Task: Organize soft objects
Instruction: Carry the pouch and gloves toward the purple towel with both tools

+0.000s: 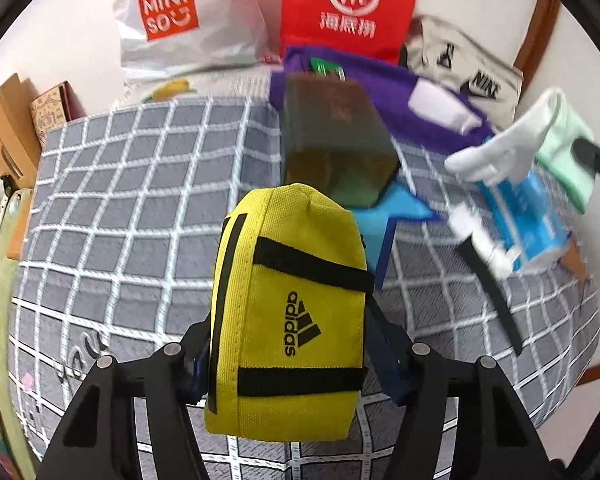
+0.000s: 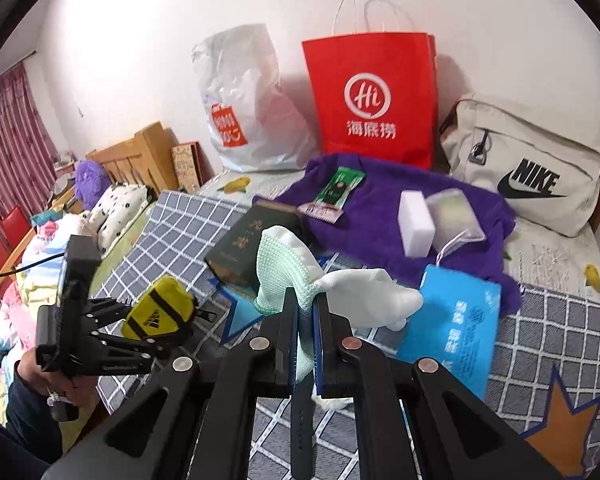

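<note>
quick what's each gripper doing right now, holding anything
Left tongs: closed on the small yellow fabric pouch with black straps.
Right tongs: shut on the white knit glove with a pale green cuff.

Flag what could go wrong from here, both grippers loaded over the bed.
1. The left gripper holds the yellow pouch near its lower half, with most of its length sticking out past the fingers; it could tip or slip.
2. The right gripper pinches only a narrow part of the white glove; the loose fingers may snag the blue packet or the dark box when lowered.
</note>
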Demonstrator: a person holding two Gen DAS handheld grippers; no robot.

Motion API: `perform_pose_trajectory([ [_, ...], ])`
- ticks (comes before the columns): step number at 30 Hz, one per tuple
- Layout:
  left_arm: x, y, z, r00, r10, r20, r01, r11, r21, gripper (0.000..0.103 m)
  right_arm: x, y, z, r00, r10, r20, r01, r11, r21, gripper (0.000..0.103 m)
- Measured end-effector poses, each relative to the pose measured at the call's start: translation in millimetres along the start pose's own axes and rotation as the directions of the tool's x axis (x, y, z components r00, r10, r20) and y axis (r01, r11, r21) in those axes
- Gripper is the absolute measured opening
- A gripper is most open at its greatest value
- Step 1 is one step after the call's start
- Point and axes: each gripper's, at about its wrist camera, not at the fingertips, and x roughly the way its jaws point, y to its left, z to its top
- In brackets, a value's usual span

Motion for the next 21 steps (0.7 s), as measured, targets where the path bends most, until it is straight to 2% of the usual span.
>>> perform_pose_trajectory([
  [6,-19.1,0.2,27.4,0.998,-0.013,0.061,0.014,1.000,-0.018,0.061,-7.8,-11.5,16.6,1.000,-0.008,0.028,0.008,1.000,0.014,0.007],
  [9,-31.0,-1.5,42.2,0.993,-0.070,0.095,0.073,0.997,-0.027,0.061,-8.2,-15.3,23.6,0.999,-0.015,0.034,0.015,1.000,0.012,0.007],
  [21,-19.2,-18.5,102.3,0.989,-0.093,0.112,0.095,0.995,-0.011,0.061,0.0,-51.5,51.6,0.997,-0.068,0.041,0.066,0.997,0.049,0.007],
])
